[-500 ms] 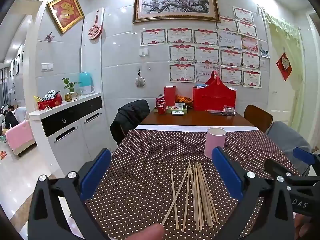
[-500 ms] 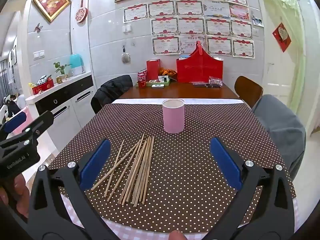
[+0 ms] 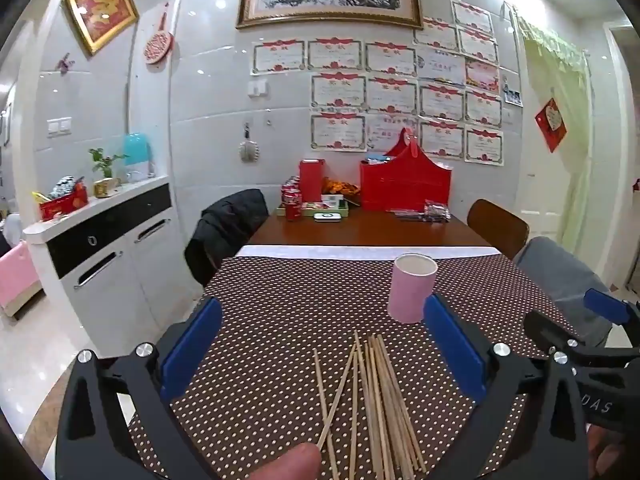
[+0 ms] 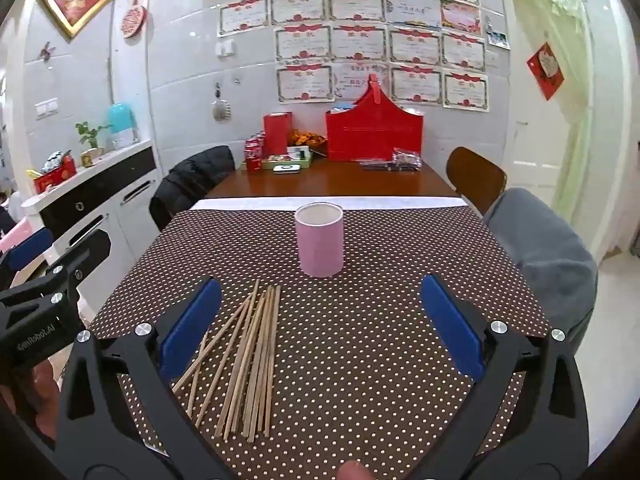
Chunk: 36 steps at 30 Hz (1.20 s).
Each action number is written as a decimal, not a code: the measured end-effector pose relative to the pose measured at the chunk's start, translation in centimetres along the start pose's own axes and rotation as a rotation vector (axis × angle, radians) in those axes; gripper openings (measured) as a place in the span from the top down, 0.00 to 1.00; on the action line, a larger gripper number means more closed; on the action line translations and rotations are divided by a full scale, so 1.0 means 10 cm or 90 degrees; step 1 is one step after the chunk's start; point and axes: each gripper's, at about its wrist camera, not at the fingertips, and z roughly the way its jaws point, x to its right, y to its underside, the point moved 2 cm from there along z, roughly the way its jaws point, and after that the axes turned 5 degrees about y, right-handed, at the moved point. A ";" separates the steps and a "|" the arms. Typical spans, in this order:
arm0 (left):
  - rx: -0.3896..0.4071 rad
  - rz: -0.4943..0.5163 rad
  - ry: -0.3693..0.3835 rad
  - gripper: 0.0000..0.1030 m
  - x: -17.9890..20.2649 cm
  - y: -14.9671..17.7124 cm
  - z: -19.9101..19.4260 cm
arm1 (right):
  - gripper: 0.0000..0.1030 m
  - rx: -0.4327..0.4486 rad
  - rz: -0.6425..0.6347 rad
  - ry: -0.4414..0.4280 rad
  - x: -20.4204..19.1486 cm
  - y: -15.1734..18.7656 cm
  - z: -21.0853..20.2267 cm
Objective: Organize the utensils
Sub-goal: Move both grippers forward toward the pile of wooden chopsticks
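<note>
The chopsticks (image 4: 244,360) lie flat on the dotted brown cloth (image 4: 360,360) of your desk (image 4: 332,180), long axes running from you toward the far wall, tips fanning a little at the near end. A tight bundle makes up most of them, with two or three loose ones crossing at a slant on its left; overlap hides the exact count, roughly a dozen. One pink cup (image 4: 319,240) stands upright just beyond their far ends, mouth open. Your left hand-held gripper (image 3: 320,356) and right hand-held gripper (image 4: 320,328) both hover above the cloth with jaws spread wide, holding nothing. Chairs (image 4: 476,178) flank the desk; red boxes (image 4: 374,132) and cans (image 4: 254,152) sit well apart at the far edge.
</note>
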 end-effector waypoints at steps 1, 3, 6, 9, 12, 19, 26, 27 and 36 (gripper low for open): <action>0.003 0.002 0.015 0.04 0.00 -0.05 0.04 | 0.05 -0.003 0.007 0.002 0.02 -0.02 0.02; 0.015 0.001 0.020 0.04 0.01 -0.10 0.06 | 0.05 -0.004 0.016 0.008 0.02 -0.04 0.04; 0.036 -0.008 0.042 0.04 0.01 -0.23 0.13 | 0.05 -0.001 0.033 0.021 0.03 -0.07 0.09; 0.031 0.001 0.050 0.04 0.05 -0.33 0.21 | 0.05 -0.004 0.039 0.018 0.10 -0.11 0.15; 0.025 0.006 0.040 0.04 0.16 -0.39 0.30 | 0.05 -0.005 0.022 0.017 0.13 -0.16 0.25; -0.013 -0.023 0.008 0.04 0.29 -0.34 0.54 | 0.05 -0.012 -0.015 -0.035 0.29 -0.17 0.57; -0.038 -0.037 -0.035 0.04 0.40 -0.31 0.65 | 0.05 -0.034 -0.032 -0.074 0.37 -0.17 0.74; -0.044 -0.032 -0.038 0.04 0.42 -0.31 0.67 | 0.05 -0.038 -0.030 -0.074 0.37 -0.17 0.75; -0.066 0.006 0.012 0.04 0.31 -0.26 0.75 | 0.05 -0.044 -0.007 -0.036 0.23 -0.20 0.75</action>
